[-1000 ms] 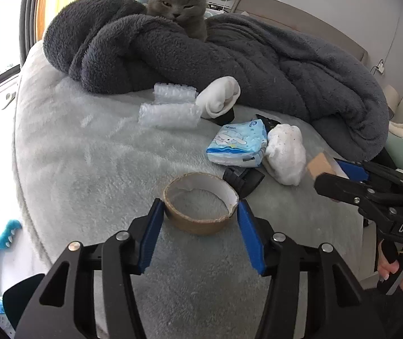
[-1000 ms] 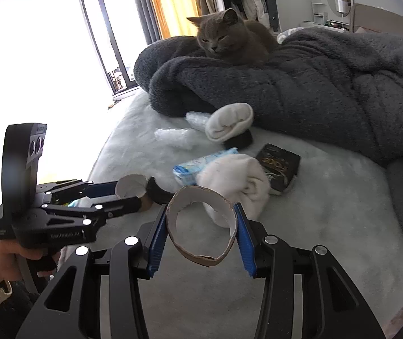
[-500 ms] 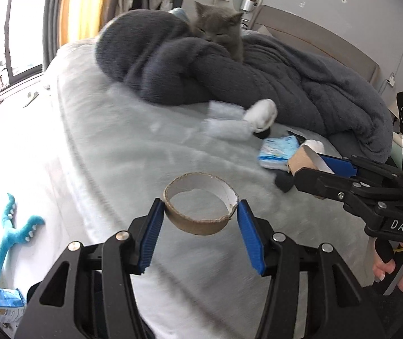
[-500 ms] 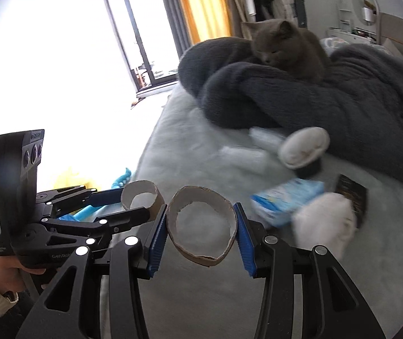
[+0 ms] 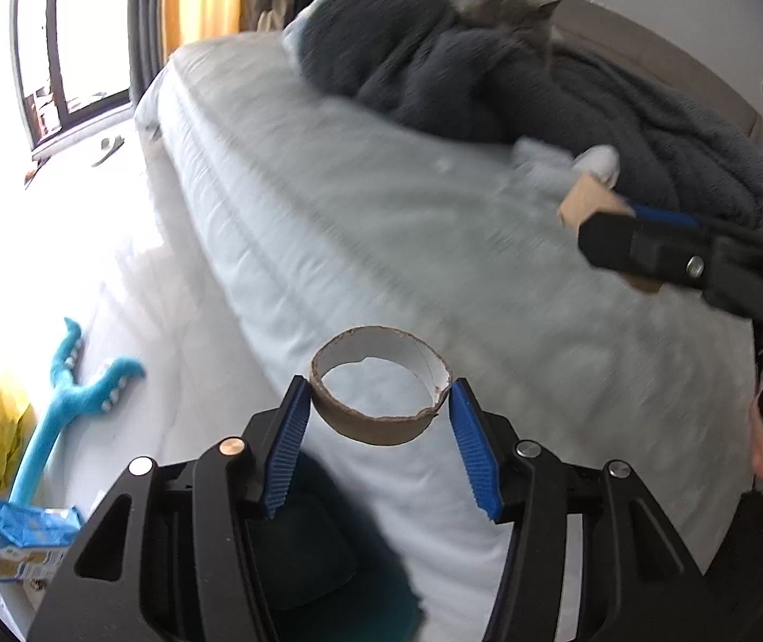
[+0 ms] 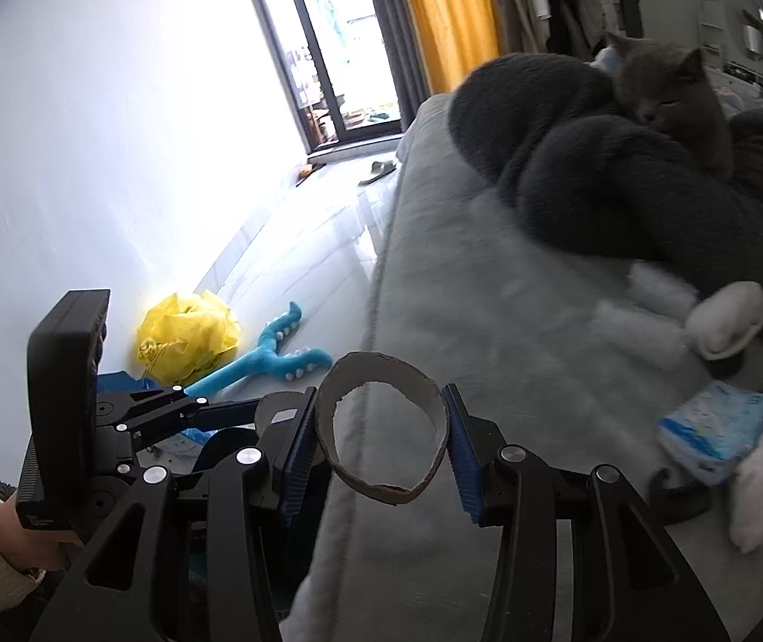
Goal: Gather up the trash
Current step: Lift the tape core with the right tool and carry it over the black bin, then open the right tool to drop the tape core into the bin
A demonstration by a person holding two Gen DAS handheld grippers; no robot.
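Two cardboard rings are in your grip, one per gripper. Nearest the lens in the left wrist view, your left gripper (image 5: 379, 409) has its blue fingers (image 5: 288, 455) clamped on the outer wall of the left cardboard ring (image 5: 379, 401), low in the frame's centre, hanging over the edge of the bed (image 5: 381, 224). In the right wrist view your right gripper (image 6: 381, 436) pinches the right cardboard ring (image 6: 381, 428) the same way, and that ring is squashed into an oval. That tells you how these handle: light, thin, dry card that buckles readily, with a torn rim. Hold across the wall as you do now, and squeeze no harder than needed, or the loop may fold and slip out.

Beyond the fingers, on the floor at lower left, lie a blue plush toy (image 6: 269, 356) and a crumpled yellow bag (image 6: 186, 337), probably where trash goes. Farther off on the bed are a blue-white packet (image 6: 713, 428) and white socks (image 6: 729, 315). Farthest, a grey cat (image 6: 670, 101) lies on the dark blanket (image 6: 595, 182).
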